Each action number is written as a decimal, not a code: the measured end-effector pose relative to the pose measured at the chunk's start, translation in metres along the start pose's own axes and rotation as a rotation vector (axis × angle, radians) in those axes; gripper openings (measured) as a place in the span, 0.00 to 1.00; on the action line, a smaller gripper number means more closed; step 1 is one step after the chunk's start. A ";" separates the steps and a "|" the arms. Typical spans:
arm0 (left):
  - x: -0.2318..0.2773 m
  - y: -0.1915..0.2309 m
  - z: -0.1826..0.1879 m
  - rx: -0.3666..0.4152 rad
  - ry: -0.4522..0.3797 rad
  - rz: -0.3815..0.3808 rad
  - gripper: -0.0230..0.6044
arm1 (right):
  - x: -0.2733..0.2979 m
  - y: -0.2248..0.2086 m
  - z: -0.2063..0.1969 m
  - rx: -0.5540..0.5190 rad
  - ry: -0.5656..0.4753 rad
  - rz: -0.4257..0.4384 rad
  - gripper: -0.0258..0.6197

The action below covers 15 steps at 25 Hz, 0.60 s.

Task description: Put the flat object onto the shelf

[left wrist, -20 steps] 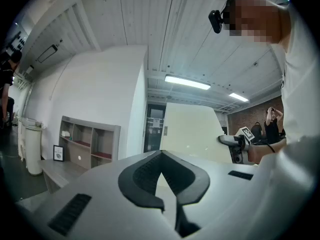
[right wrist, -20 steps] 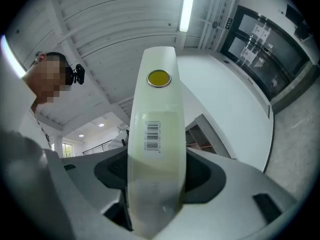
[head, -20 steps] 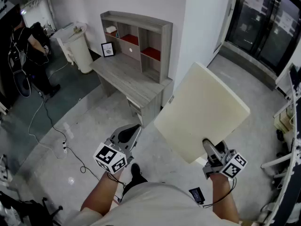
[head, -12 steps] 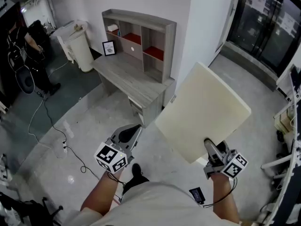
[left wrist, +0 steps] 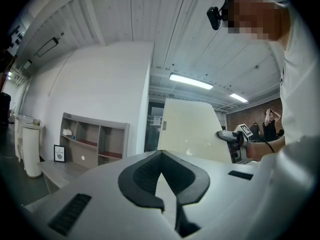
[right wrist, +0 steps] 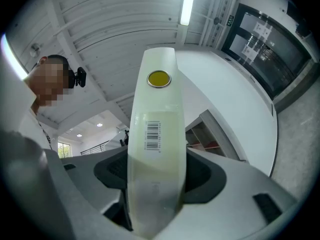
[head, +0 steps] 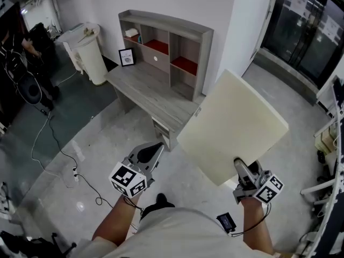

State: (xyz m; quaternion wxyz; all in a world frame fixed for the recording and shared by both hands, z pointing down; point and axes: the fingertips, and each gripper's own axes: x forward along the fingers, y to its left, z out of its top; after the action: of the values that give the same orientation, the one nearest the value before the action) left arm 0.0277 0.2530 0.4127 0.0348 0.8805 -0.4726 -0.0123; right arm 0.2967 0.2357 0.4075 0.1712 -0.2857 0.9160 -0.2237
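Observation:
A large flat cream board [head: 232, 128] is held up edge-on, tilted, over the floor at the right. My right gripper [head: 241, 172] is shut on its lower corner. Seen end-on in the right gripper view, the board [right wrist: 156, 149] bears a barcode label and a yellow dot and fills the gap between the jaws [right wrist: 155, 184]. My left gripper [head: 148, 153] hovers lower left of the board, shut and empty, its jaws [left wrist: 161, 176] meeting at the tips. The grey shelf unit [head: 164, 44] with red-floored cubbies stands on a grey desk [head: 148, 93] ahead, also visible as the shelf [left wrist: 92, 139] in the left gripper view.
A white bin [head: 88, 50] stands left of the desk. A small framed picture [head: 127, 57] rests on the desk. Cables [head: 64, 157] run over the floor at left. A person [head: 27, 52] stands far left. Glass doors [head: 306, 26] are at the right.
The view has shifted slightly, so the desk and shelf sit a little further right and closer. Both grippers and the board keep their places.

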 end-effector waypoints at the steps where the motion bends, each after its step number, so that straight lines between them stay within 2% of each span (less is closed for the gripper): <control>1: -0.001 0.012 0.002 0.003 0.000 -0.004 0.06 | 0.012 0.000 -0.002 0.001 -0.004 -0.004 0.49; 6: -0.011 0.077 0.010 0.027 0.003 -0.006 0.06 | 0.063 -0.001 -0.015 -0.016 -0.014 -0.026 0.49; 10: -0.020 0.111 0.016 0.074 0.011 -0.006 0.06 | 0.094 0.002 -0.025 -0.018 -0.016 -0.040 0.49; 15: -0.020 0.137 0.010 0.050 0.011 -0.022 0.06 | 0.123 0.003 -0.039 -0.010 -0.010 -0.046 0.49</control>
State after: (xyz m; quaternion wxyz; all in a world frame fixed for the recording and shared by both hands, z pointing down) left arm -0.0980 0.1931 0.4124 0.0154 0.8863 -0.4628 0.0039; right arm 0.1822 0.1759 0.4160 0.1693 -0.3084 0.9095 -0.2215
